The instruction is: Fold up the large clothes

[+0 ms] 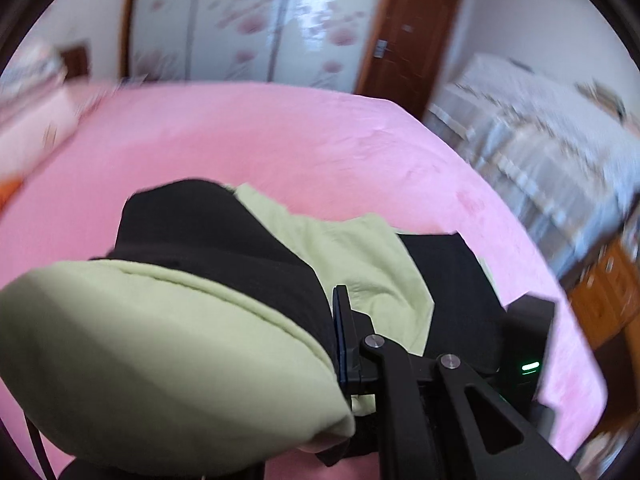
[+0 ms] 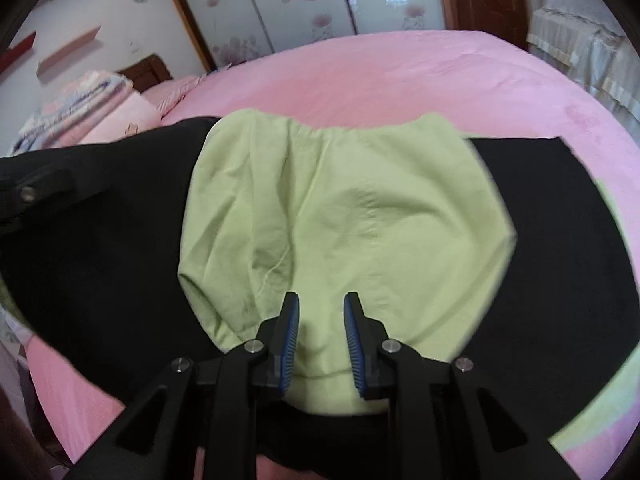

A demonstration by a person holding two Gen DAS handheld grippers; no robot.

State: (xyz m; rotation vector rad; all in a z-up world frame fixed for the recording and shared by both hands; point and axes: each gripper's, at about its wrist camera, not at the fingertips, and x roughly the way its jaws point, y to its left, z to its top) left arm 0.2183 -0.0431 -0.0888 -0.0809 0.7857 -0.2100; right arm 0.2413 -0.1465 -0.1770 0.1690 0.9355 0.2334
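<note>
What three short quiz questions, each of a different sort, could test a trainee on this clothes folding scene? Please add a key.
1. True or false: the right gripper is shut on the black and green garment.
2. Which colour is the bed cover under the garment? A) blue B) pink C) white
3. Fill in: the gripper that is shut on a raised fold of the garment is the ____ one.

Key
1. False: it is open, above the green panel.
2. B
3. left: the left gripper clamps the fold.
</note>
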